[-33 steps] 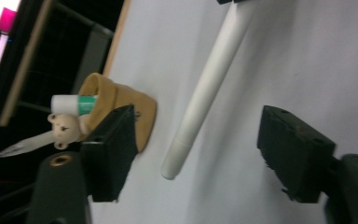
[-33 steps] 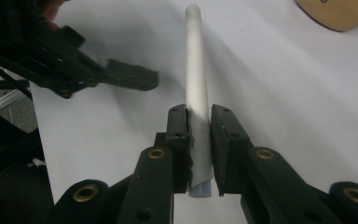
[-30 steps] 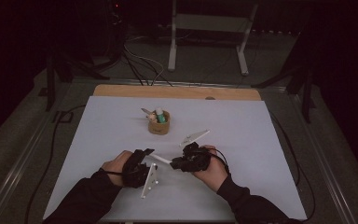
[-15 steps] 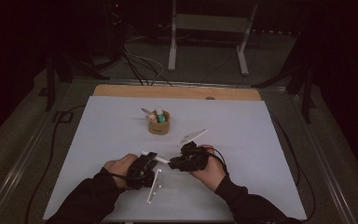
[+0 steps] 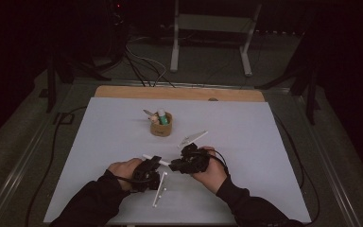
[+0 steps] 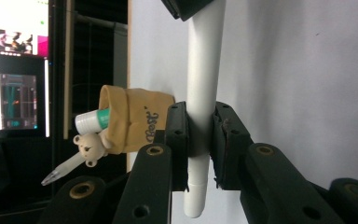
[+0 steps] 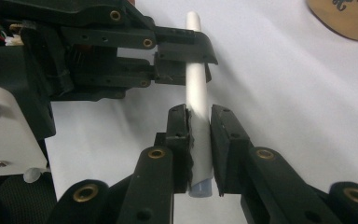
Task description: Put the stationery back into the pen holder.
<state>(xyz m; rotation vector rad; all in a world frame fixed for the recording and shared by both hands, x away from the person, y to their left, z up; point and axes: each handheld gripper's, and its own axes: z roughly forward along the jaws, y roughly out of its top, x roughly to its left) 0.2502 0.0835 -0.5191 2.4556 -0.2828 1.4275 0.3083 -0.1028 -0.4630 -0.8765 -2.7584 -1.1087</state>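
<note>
Pen (image 7: pixel 197 93) clamped at both ends, left tool (image 5: pixel 157 162) and right tool (image 5: pixel 174 165) each closed on it above desk (image 5: pixel 264 142), likely for uncapping.

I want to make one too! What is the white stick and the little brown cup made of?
White stick: probably plastic; smooth, even and faintly shiny. Little brown cup: looks like soft paper or fabric, matte and wrinkled with a rolled rim; can't tell which.
</note>
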